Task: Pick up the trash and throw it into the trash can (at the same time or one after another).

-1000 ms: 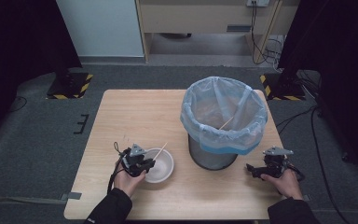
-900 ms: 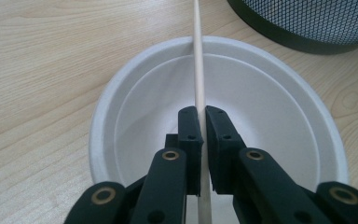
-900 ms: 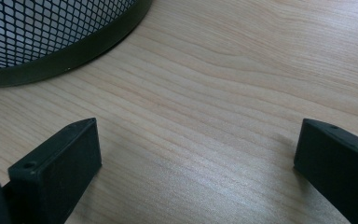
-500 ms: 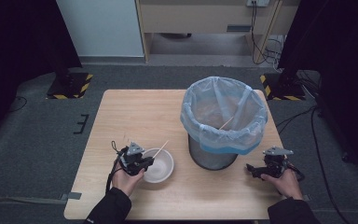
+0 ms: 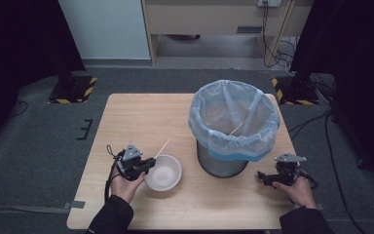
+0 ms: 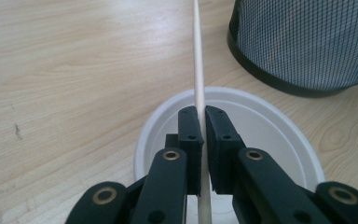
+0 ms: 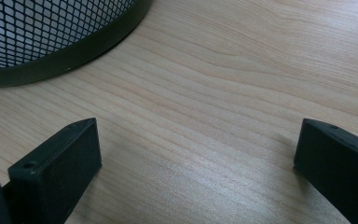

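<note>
While the left gripper (image 5: 143,165) is held over the near-left part of the table (image 5: 141,122), its jaws are clenched on a thin wooden stick (image 5: 163,147). Seen in the left gripper view, the stick (image 6: 198,70) runs straight up between the two black pads and extends well beyond them, over the rim of a white bowl (image 6: 279,140) and on above the bare wood. From the high view, the stick slants up and to the right from the gripper, its free end pointing toward the bin. That bowl (image 5: 165,173) stands on the table just beside the left gripper, touching or nearly touching it; which one cannot be told.

At centre-right stands a black mesh waste bin (image 5: 221,163) lined with a pale blue plastic bag (image 5: 233,117) folded over its rim. A second thin stick (image 5: 236,128) lies inside the bag, leaning against its far wall.

On the near-right of the table, the right gripper (image 5: 265,178) rests low in the person's right hand (image 5: 299,190), just beside the base of the bin. Its own view shows the jaws released and spread wide, with bare wood between them and the mesh bin (image 7: 51,32) at upper left.

No brand, label or legible writing appears on the bowl, bin, bag or grippers.
</note>
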A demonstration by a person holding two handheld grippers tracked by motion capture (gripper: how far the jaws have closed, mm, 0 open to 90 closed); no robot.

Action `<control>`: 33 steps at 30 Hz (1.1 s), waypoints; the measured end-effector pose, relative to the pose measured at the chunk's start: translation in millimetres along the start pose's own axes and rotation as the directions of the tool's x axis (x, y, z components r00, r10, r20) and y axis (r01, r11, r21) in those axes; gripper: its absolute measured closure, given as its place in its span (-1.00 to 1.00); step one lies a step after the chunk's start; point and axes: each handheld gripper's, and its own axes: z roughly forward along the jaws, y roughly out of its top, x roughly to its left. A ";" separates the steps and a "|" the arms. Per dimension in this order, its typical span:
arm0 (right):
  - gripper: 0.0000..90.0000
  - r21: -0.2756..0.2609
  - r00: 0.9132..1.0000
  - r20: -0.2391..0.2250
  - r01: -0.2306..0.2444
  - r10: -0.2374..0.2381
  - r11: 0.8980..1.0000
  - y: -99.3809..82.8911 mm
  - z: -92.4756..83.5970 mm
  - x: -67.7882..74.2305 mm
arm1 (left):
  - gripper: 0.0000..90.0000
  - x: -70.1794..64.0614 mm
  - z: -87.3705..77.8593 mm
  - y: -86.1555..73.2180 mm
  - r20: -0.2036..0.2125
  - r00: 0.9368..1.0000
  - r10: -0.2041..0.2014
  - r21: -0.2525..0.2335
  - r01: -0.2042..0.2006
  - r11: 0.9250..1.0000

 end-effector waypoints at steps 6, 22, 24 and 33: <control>-0.98 0.000 1.000 0.000 0.000 0.000 1.000 0.0 0.0 0.0 | 0.89 -1.0 -6.4 4.5 -0.002 1.000 0.010 -0.044 -0.010 0.999; -0.98 0.000 1.000 0.000 0.000 0.000 1.000 0.0 0.0 0.0 | 0.89 -8.2 -34.8 21.7 0.003 0.999 0.042 -0.203 -0.041 0.978; -0.98 0.000 1.000 0.000 0.000 0.000 1.000 0.0 0.0 0.0 | 0.89 -9.7 -36.8 23.5 0.007 0.999 0.046 -0.212 -0.043 0.976; -0.98 0.001 1.000 -0.002 -0.002 0.002 1.000 0.1 -0.1 0.1 | 0.89 -11.6 -49.7 32.1 0.006 0.999 0.050 -0.268 -0.046 0.962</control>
